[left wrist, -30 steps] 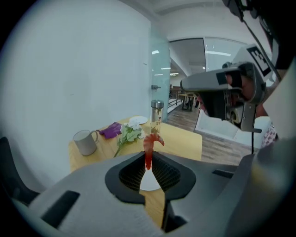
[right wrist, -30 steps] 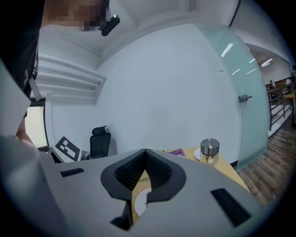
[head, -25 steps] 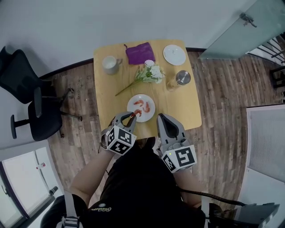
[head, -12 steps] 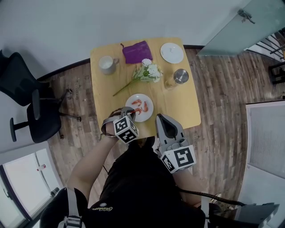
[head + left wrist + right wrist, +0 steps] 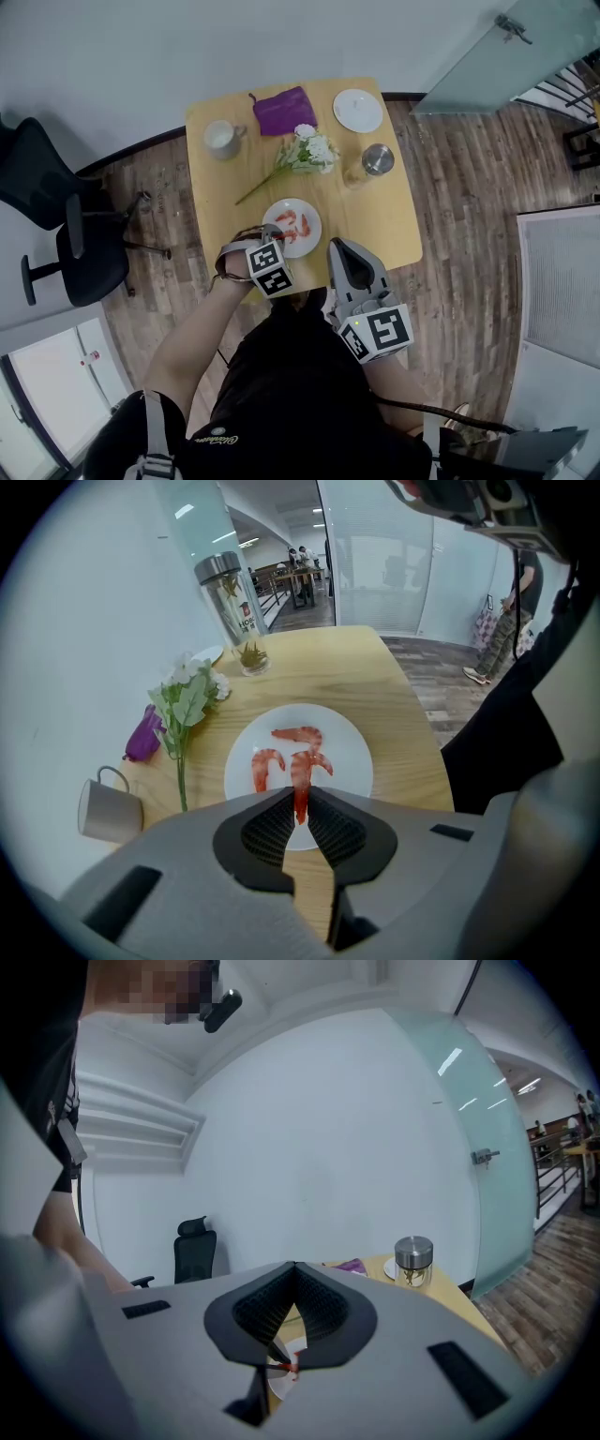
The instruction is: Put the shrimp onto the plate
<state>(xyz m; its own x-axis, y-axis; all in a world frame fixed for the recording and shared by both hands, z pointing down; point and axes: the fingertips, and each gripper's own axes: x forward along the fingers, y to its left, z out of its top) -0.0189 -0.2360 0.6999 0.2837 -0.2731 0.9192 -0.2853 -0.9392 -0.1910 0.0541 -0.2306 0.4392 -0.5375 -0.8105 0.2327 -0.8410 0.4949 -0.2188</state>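
My left gripper (image 5: 298, 797) points steeply down over the near edge of the white plate (image 5: 349, 752) and is shut on a red shrimp (image 5: 302, 778), pinched by its tail with its body hanging over the plate. Two more shrimp (image 5: 265, 765) lie on the plate. From the head camera the left gripper (image 5: 272, 235) stands at the plate's (image 5: 298, 247) near-left rim. My right gripper (image 5: 340, 248) hovers at the table's front edge to the right of the plate, with its jaws (image 5: 293, 1267) shut and nothing held.
On the wooden table (image 5: 380, 220) stand a mug (image 5: 222, 139), a purple cloth (image 5: 283, 110), a bunch of white flowers (image 5: 307, 150), a small white dish (image 5: 357, 110) and a lidded glass jar (image 5: 377, 160). A black office chair (image 5: 56, 225) is at the left.
The left gripper has dropped toward the plate and tipped downward, rolling as it went, with the shrimp still in its jaws. The right gripper has stayed where it was.
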